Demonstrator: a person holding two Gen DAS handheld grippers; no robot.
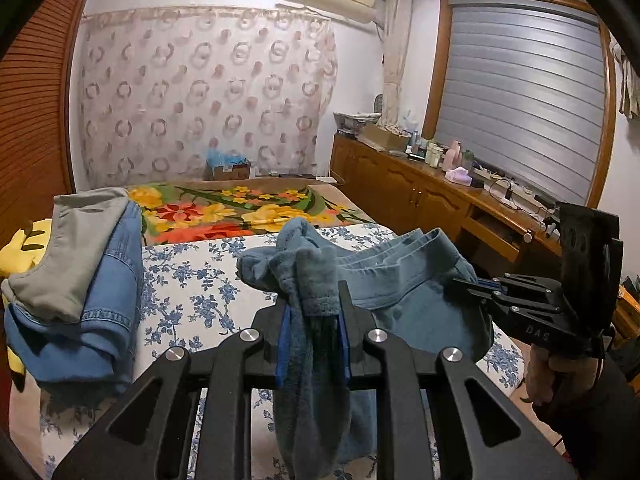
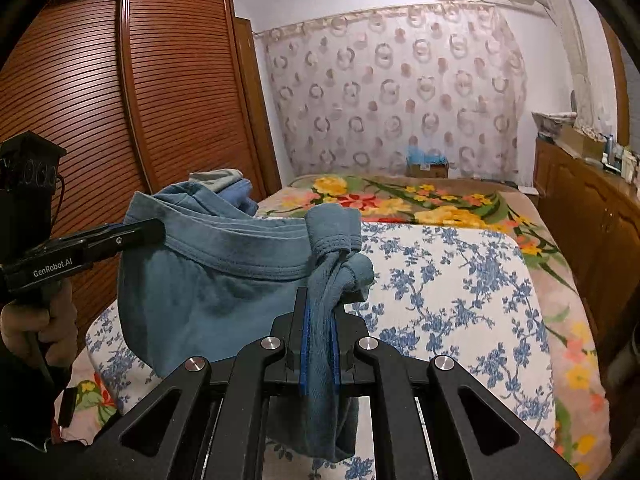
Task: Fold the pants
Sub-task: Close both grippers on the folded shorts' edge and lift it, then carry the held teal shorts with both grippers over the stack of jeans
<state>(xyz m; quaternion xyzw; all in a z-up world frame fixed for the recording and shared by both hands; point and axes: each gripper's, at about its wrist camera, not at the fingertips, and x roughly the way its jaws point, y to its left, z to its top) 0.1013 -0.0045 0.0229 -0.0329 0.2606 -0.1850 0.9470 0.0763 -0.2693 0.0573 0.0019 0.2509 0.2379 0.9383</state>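
Teal cotton pants (image 1: 400, 280) pinched at waistband by left gripper (image 1: 312, 328) | right gripper (image 2: 320, 340) clamped too — tension best kept even

Two claws: the left claw (image 1: 312, 320) and the right claw (image 2: 318, 328), each clamped on a bunched part of the same garment. One pair of blue-grey pants (image 2: 208, 276), held up above the bed (image 2: 460, 292). One bed, carrying two covers: one blue-flowered white sheet (image 1: 200, 280) directly beneath the pants, and one bright floral blanket (image 1: 240, 212) beyond the pants. One pile of other clothes (image 1: 80, 280) left of the pants, in which two pieces can be told apart: one grey, one blue denim. One yellow item (image 1: 24, 248) lies beside that pile.
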